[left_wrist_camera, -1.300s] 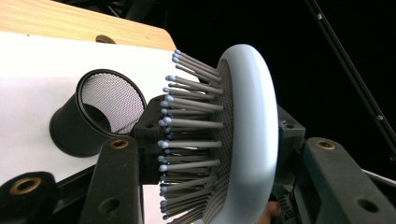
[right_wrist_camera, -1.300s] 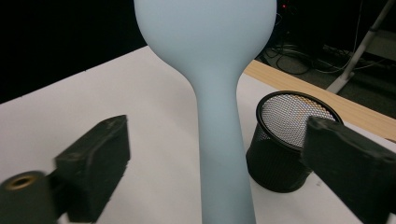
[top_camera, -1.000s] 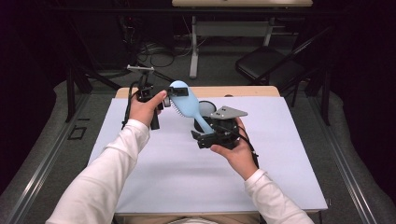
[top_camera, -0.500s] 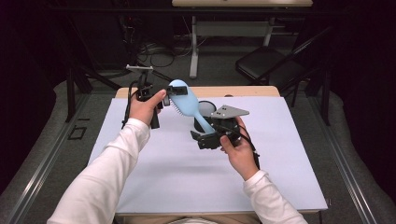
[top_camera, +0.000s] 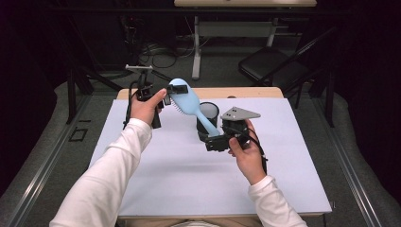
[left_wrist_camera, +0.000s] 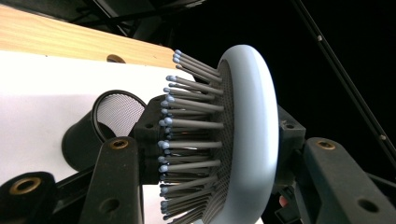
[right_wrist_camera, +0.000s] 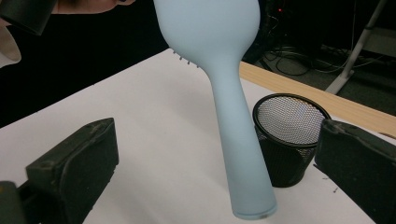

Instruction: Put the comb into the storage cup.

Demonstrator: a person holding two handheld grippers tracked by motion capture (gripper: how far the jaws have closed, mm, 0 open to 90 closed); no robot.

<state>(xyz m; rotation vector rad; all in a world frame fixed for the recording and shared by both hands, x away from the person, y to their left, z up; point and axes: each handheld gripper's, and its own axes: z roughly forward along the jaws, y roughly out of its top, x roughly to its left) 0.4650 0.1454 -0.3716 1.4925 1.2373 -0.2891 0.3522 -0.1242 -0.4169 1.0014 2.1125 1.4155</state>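
Dim workshop behind: desk frames, cables on the floor, a folding chair. Counter (top_camera: 156,189) is wood under a white sheet, and largely bare.

Black mesh pen cup (top_camera: 208,115) stands upright toward the far middle of the sheet, mouth open, nothing visible inside.

Pale blue paddle hairbrush (top_camera: 186,101) is held in the air above the sheet, between the two hands, head high and to the left, handle slanting down to the right in front of the cup. Bristles face down toward the person's left side.

Left gripper (top_camera: 165,94): fingers clamped on the brush head, one on the bristle side, one on the smooth back, as the left gripper view shows.

Right gripper (top_camera: 215,142): fingers stand wide, one on each side of the handle end, not pressing it. In the right gripper view the handle (right_wrist_camera: 243,154) stands free in the gap, well clear of both fingers.

Step in hand, as judged: passing the brush over to the right gripper, probably for dropping into the cup.

To do it well:
- centre the handle between the right fingers before closing
- grip near the handle end, squarely across it
- keep the left hold on until the right one is firm
- mind the cup just behind; a nudge could tip it
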